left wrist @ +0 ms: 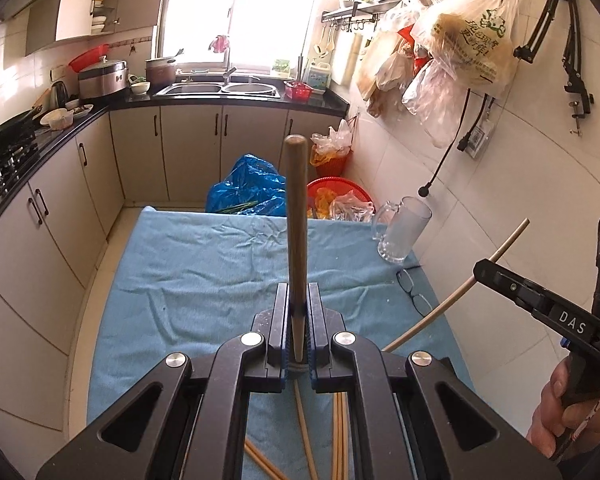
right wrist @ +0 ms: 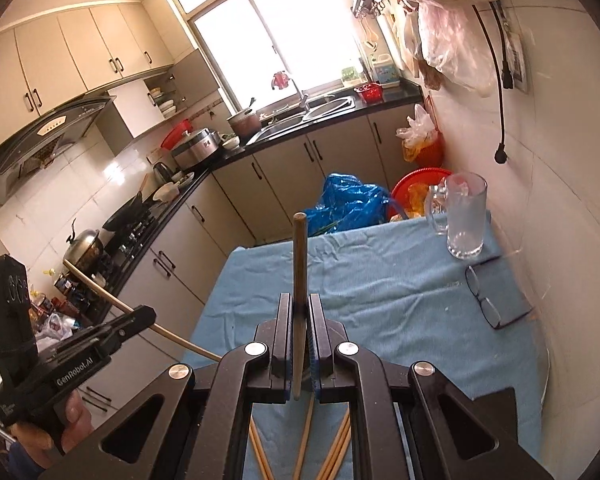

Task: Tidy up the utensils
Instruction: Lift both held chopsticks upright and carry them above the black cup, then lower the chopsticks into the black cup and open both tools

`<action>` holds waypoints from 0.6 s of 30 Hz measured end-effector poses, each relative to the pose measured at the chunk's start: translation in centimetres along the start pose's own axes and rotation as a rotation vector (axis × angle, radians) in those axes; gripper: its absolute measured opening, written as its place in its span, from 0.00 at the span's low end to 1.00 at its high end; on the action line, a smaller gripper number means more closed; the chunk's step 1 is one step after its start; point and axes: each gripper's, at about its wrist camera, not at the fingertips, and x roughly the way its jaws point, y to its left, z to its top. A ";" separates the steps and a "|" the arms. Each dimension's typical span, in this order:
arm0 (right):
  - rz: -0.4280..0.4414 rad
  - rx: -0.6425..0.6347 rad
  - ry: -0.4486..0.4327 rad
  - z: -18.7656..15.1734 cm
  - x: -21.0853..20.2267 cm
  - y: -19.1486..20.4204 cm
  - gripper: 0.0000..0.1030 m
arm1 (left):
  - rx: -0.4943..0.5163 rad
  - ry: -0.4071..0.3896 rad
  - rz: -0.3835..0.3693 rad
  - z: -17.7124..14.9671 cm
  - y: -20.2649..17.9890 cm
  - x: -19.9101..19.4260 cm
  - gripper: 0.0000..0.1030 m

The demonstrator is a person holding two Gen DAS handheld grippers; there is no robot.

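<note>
1. The left gripper (left wrist: 299,312) is clamped narrow on a chopstick (left wrist: 296,216) that stands up between its jaws, thick end uppermost.
2. The right gripper (right wrist: 299,320) is likewise closed on a second chopstick (right wrist: 300,264), held upright (its lower tip shows just under the jaws).
3. Seen from the left wrist, the right gripper's stick appears pale and bowed by the lens, slanting across the right side.
4. More chopsticks (right wrist: 332,452) lie loose on the blue cloth (left wrist: 204,264) beneath both grippers, partly hidden by the frames.
5. A glass mug (right wrist: 462,216) stands upright at the cloth's far right corner, against the tiled wall, well apart from both grippers.
6. Spectacles (right wrist: 484,300) lie on the cloth just in front of the mug.
</note>
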 end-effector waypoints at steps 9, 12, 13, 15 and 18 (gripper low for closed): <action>-0.035 -0.012 -0.010 1.8 3.2 0.8 0.07 | -0.017 0.037 0.007 0.8 0.9 3.6 0.06; -0.046 -0.012 -0.002 1.9 4.6 0.8 0.07 | -0.018 0.052 0.001 0.7 1.3 4.7 0.06; -0.049 -0.012 0.001 1.9 5.0 0.8 0.07 | -0.017 0.056 0.001 0.7 1.3 5.0 0.06; -0.056 -0.012 0.008 1.9 5.8 0.8 0.07 | -0.016 0.069 -0.001 0.6 1.4 5.7 0.06; -0.069 -0.006 0.034 1.6 7.6 0.4 0.07 | -0.018 0.096 0.000 0.3 1.7 7.0 0.06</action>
